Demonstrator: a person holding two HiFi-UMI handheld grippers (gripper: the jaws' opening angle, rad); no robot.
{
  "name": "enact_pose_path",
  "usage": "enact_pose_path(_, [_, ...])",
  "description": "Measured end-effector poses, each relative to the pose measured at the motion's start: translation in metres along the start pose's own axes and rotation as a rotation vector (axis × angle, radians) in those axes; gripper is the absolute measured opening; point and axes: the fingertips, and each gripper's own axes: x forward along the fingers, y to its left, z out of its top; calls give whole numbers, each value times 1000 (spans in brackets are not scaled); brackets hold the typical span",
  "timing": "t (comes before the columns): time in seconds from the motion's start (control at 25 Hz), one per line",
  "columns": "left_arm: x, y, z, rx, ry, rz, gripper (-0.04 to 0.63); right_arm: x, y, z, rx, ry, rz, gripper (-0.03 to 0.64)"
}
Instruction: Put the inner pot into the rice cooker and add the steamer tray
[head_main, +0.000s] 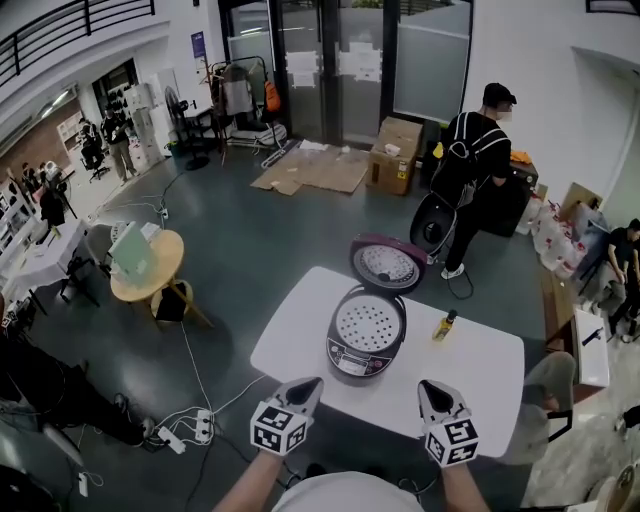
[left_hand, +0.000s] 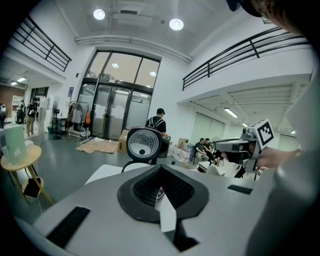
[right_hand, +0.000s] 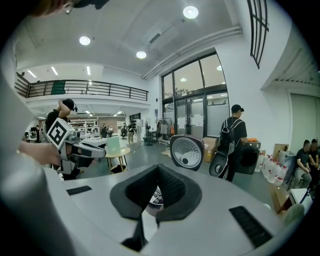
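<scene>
- Apparently the job was all but finished. The cooker (head_main: 366, 345) stood open near the middle of the white surface (head_main: 480, 370), with its lid (head_main: 388, 264) tipped up and back.
- A round perforated tray (head_main: 367, 324) lay level in the cooker's mouth, so the second step looked done.
- The pot could not be made out on its own, because the tray covered the opening. No loose pot showed on the surface, so I judged that it sat beneath the tray, though no view proved it.
- The left hand-held gripper (head_main: 303, 388) hung at the near edge of the surface, well apart from the cooker. Its jaws were together with nothing between them.
- The right hand-held gripper (head_main: 432, 390) hung beside it, also pointed toward the cooker. Its jaws were pressed together and empty too.
- A small bottle (head_main: 444, 325) stood on the surface near the cooker's right side and had no part in the task.
- By my reading, nothing the task names was left to do. The lid was up, but the task does not ask for it to be closed.
</scene>
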Motion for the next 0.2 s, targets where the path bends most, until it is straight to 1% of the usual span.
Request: enact_pose_path(0.2, [-2, -5, -6, -10, 1, 2, 14, -4, 1, 0, -7, -6, 2, 11])
